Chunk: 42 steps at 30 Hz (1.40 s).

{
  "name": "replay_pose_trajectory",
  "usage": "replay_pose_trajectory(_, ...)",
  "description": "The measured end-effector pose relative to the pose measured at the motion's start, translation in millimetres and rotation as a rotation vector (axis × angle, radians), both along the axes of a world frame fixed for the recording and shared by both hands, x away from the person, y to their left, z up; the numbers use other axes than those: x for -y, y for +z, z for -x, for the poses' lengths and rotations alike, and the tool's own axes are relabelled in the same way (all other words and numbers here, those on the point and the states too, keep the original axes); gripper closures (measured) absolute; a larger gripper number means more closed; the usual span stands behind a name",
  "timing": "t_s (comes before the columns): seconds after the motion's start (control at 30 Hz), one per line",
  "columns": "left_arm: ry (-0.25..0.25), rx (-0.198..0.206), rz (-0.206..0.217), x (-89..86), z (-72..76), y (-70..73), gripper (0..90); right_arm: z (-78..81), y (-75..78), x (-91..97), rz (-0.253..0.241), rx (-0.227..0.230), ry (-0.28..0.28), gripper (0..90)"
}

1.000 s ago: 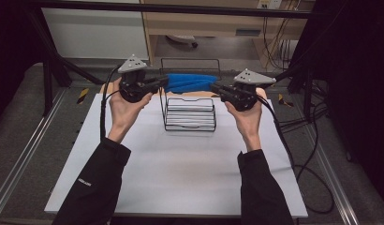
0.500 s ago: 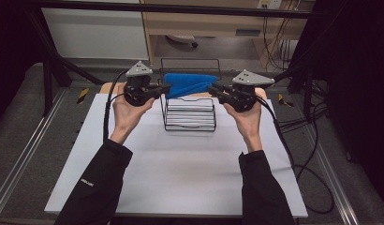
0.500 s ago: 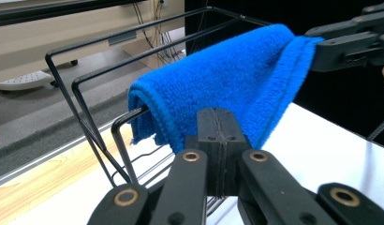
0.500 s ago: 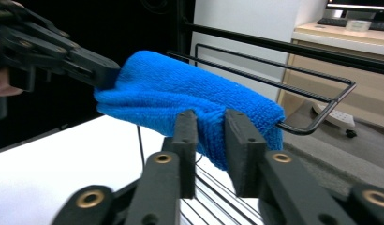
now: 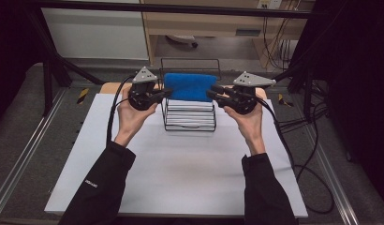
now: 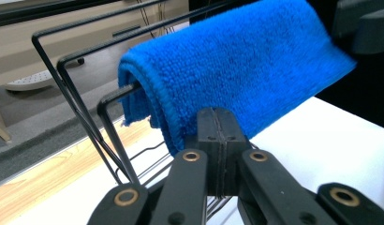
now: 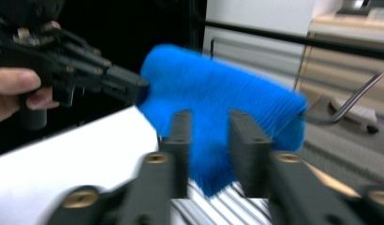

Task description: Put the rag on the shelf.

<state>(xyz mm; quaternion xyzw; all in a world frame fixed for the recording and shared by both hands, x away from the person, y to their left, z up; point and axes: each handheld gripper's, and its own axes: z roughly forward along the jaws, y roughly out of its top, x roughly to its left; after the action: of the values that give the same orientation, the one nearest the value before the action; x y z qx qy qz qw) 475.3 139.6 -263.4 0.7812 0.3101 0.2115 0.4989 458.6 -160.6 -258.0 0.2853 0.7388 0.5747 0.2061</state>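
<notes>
Over the wire rack (image 5: 190,115), both hands (palms inward) flank the blue towel (image 5: 189,86).

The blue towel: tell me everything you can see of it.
The blue towel is a thick, fluffy microfibre-looking cloth with a stitched edge, folded double and draped over the top wires of the black wire rack at the far side of the white table. The left hand-held gripper pinches its left end with closed jaws. The right hand-held gripper is at its right end, jaws slightly apart.
</notes>
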Motion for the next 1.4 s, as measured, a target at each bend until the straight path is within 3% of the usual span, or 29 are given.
replay_pose_trajectory(0.07, -0.003, 0.0, 0.001, 0.1, -0.4, -4.3, 90.0, -0.9, -5.4, -2.4, 0.017, -0.019, -0.002, 83.6)
replay_pose_trajectory(0.2, 0.0, -0.004, 0.013, -0.8, -3.8, -12.4, 90.0, -5.6, -16.4, -4.4, 0.05, -0.042, -0.028, 87.6)
replay_pose_trajectory(0.4, 0.004, -0.008, 0.029, -2.1, -7.5, -19.6, 90.0, -11.6, -25.4, -0.4, 0.046, -0.047, -0.068, 87.3)
replay_pose_trajectory(0.53, -0.002, -0.008, 0.031, -3.4, -5.5, -19.3, 88.2, -11.1, -26.9, 3.1, 0.03, -0.046, -0.064, 83.3)
replay_pose_trajectory(0.67, 0.003, -0.015, 0.022, -8.7, 0.1, -16.9, 79.7, -2.9, -22.3, 6.8, 0.011, -0.038, -0.04, 75.5)
replay_pose_trajectory(0.97, 0.027, -0.046, -0.019, -31.4, 17.6, -21.3, 52.4, 16.9, -13.8, 21.2, 0.03, -0.054, -0.067, 38.0)
replay_pose_trajectory(1.13, 0.05, -0.061, -0.014, -50.4, 25.6, -33.5, 41.7, 25.7, -17.8, 27.4, 0.05, -0.082, -0.07, 20.1)
replay_pose_trajectory(1.4, 0.079, -0.093, -0.035, -77.4, 41.7, -65.2, 24.7, 35.5, -39.3, 39.2, 0.079, -0.133, -0.08, 9.6)
